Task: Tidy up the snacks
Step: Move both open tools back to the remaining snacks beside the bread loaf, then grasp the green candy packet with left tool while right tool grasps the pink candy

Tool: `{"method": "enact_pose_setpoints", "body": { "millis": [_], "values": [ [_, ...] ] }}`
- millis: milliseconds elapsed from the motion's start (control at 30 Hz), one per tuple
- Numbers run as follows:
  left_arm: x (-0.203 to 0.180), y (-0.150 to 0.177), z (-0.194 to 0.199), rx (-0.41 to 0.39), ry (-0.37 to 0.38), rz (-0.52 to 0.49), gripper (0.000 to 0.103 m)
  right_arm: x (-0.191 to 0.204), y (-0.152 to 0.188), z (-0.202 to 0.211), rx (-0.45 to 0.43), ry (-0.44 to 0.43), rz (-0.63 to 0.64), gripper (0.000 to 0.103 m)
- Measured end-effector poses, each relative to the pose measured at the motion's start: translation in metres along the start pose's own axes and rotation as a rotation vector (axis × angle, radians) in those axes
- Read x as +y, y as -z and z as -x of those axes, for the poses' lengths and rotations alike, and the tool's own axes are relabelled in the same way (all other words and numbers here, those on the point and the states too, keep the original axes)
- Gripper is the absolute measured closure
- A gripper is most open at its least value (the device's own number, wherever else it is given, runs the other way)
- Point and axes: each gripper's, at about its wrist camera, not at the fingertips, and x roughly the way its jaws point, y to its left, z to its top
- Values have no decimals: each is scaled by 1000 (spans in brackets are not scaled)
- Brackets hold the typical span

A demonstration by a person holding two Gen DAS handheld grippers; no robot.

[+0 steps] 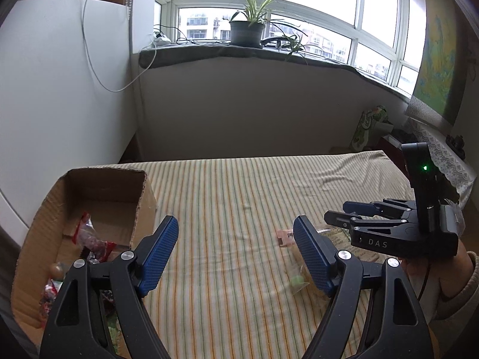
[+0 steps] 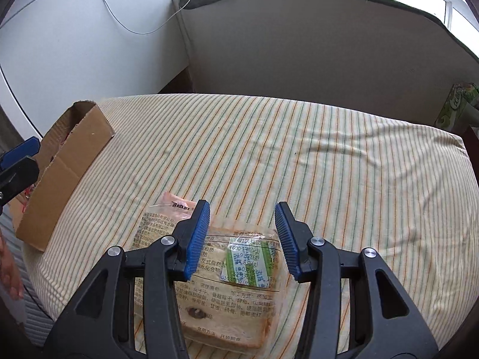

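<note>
- Two grippers are seen: the left gripper (image 1: 236, 254) with its jaws spread wide over bare striped cloth (image 1: 239, 185), nothing between them, and the right gripper (image 2: 242, 239) with its jaws partly apart, pressing on nothing.
- One cardboard box (image 1: 98, 185) is seen at 9 o'clock in the left wrist view, open on top, with several red-wrapped snacks (image 1: 92, 242) inside; their exact count cannot be told.
- One clear bread packet (image 2: 227, 293) is seen on the cloth below the right gripper, lying flat, printed side up.
- Its long axis runs roughly from 6 towards 11 o'clock in the right wrist view.
- Both blue fingers (image 2: 196, 239) are placed over the packet; whether they touch it cannot be told.
- One pink packet (image 2: 176, 203) is partly tucked under the bread packet at 11 o'clock.
- One small green snack (image 1: 298, 281) lies just beside the left gripper's right finger.
</note>
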Motion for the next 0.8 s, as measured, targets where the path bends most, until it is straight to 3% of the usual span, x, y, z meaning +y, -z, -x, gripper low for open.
{"method": "enact_pose_setpoints", "body": {
  "millis": [267, 500, 633, 800],
  "values": [
    [-1, 4, -9, 14, 19, 10, 24, 8, 37, 34, 16, -37, 30, 56],
    [-16, 13, -20, 54, 44, -17, 24, -12, 28, 46, -42, 5, -4, 55],
    [-18, 24, -27, 88, 70, -26, 24, -4, 4, 29, -26, -8, 131, 55],
    [-19, 54, -38, 142, 80, -7, 24, 18, -20, -4, 56, -159, 375, 55]
  ]
}}
